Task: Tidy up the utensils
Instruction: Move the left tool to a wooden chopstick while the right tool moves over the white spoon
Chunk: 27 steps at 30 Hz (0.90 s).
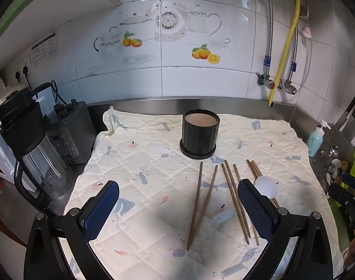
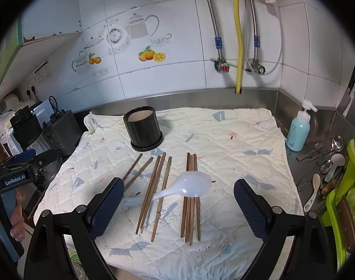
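Both the left gripper [image 1: 178, 204] and the right gripper [image 2: 179, 201] hung released above the cloth's [image 2: 235, 144] near edge, holding nothing. The chopsticks [image 2: 154, 186] lay ahead between the fingers, their length running from the near edge toward the black cup [image 2: 142, 128]. The white spoon [image 2: 189, 186] lay crosswise over them, handle pointing left.

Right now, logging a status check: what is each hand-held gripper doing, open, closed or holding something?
Left hand-held gripper: open, holding nothing, above the quilted cloth.
Right hand-held gripper: open, holding nothing.
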Available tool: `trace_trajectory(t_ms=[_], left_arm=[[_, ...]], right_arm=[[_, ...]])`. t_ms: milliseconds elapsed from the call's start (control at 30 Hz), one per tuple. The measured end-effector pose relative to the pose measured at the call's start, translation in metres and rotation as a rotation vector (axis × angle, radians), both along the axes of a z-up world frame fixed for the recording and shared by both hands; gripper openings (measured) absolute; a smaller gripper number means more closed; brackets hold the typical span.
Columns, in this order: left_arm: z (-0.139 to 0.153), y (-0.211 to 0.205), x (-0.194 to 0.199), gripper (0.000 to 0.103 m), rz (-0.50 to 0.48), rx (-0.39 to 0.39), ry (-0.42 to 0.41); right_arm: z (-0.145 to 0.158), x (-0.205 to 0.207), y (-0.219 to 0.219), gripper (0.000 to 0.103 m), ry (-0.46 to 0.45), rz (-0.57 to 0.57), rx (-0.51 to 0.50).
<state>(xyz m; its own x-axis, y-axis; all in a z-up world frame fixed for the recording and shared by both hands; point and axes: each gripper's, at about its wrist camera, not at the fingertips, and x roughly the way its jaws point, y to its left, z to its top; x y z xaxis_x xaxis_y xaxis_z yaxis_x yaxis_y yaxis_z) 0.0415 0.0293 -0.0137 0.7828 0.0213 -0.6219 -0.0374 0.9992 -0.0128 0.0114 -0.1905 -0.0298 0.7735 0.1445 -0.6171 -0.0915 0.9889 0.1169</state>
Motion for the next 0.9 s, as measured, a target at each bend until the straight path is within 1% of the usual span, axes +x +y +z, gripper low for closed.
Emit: trace_trajectory(t_ms=[233,333,433,767,900], left_arm=[[-0.014,0.016,0.027,0.103,0.002,-0.028,0.047],[-0.020,0.020,0.038,0.103,0.001,-0.023,0.055],[-0.026,0.024,0.051,0.103,-0.010,-0.037,0.070],[-0.053,0.025,0.098,0.103,-0.084,-0.033,0.116],[-0.066,0.027,0.119,0.103,-0.112,-0.038,0.139]], right_arm=[[-0.015,0.013,-0.003,0.095,0.062,-0.020,0.028],[-0.021,0.019,-0.002,0.093,0.089,-0.026,0.034],[-0.029,0.026,-0.001,0.093,0.115,-0.036,0.040],[-0.057,0.057,0.002,0.093,0.223,-0.076,0.091],[-0.070,0.071,0.002,0.093,0.262,-0.100,0.128]])
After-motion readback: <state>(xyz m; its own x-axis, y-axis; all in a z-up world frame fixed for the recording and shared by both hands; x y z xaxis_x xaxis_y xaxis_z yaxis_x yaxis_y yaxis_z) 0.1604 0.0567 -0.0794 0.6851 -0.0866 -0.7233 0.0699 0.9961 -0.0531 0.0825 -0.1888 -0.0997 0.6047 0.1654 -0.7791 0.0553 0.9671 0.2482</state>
